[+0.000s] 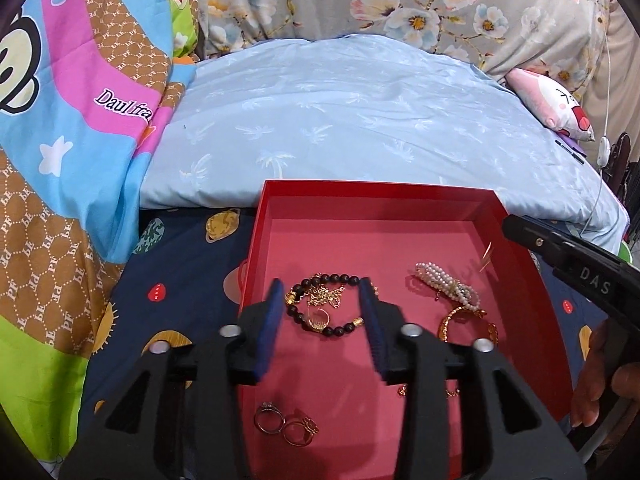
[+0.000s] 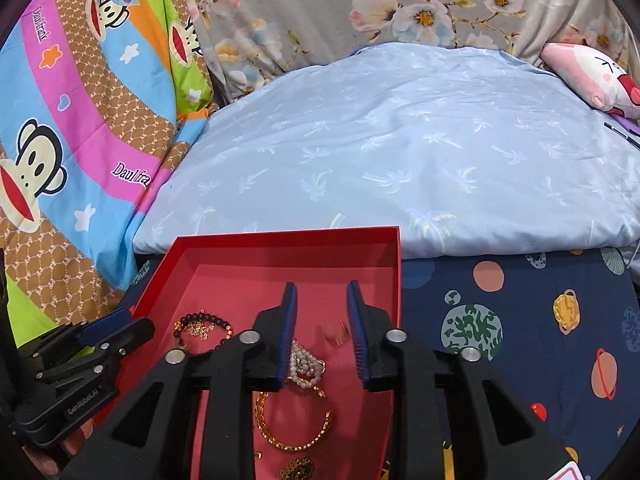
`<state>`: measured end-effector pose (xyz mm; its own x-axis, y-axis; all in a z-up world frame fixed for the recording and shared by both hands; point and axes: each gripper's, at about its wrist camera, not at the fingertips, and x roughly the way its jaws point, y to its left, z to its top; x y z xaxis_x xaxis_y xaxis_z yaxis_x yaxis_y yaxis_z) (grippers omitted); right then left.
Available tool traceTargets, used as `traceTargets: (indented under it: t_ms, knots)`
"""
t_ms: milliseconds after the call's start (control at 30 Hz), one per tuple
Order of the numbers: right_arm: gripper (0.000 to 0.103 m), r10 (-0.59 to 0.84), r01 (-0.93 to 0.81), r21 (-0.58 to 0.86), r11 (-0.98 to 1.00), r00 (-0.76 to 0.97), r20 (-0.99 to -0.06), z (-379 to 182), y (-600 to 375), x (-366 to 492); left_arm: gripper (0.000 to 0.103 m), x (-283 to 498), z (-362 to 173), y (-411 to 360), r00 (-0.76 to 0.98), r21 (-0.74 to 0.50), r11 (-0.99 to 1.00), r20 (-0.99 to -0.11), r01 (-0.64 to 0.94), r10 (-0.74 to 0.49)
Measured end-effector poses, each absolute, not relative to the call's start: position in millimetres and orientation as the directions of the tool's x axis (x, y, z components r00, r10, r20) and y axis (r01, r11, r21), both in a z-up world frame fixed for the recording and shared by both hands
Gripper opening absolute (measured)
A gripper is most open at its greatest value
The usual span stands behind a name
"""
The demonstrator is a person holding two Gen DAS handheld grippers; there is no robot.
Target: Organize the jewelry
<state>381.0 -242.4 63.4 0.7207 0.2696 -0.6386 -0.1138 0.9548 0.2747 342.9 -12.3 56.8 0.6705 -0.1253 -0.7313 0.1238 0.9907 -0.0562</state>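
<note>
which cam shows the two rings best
The left wrist view: the two rings lie in plain sight near the front of the red box, below the left gripper. The right wrist view does not show them.

quilt [image 1: 72,92]: "Daul fra", cut off by a fold, plus repeated "PF" on its brown bands; also "Daul frank" upright in the right wrist view | right gripper [image 1: 580,268]: "DAS" on its body | left gripper [image 2: 80,400]: "GenRobot.AI" on its side
</note>
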Motion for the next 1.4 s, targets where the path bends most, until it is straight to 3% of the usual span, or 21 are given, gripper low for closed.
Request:
traceTargets:
  t_ms: [67,500,667,1400]
  knots:
    - [0.040,0.268,-0.107,0.281,0.954,0.727,-0.632,64.4,-244.5,379.1,0.041,342.8,56.2,-12.2,0.670,-0.053,0.992,-0.732,0.118,-0.120]
    - [0.049,0.269,-0.099,0.298,0.949,0.745,-0.610,75.2,-244.3,347.1,0.049,321.9,70.4,-20.1,0.704,-0.001,0.993,-0.706,0.118,-0.084]
    - [0.061,0.251,-0.096,0.279,0.955,0.764,-0.595,85.3,-239.6,320.8,0.052,305.9,79.2,-20.8,0.714,0.000,0.993,-0.696,0.115,-0.082]
    - [0.075,0.217,-0.097,0.227,0.969,0.769,-0.601,73.2,-216.9,139.2,0.068,167.6,81.3,-24.7,0.730,0.018,0.991,-0.678,0.135,-0.087]
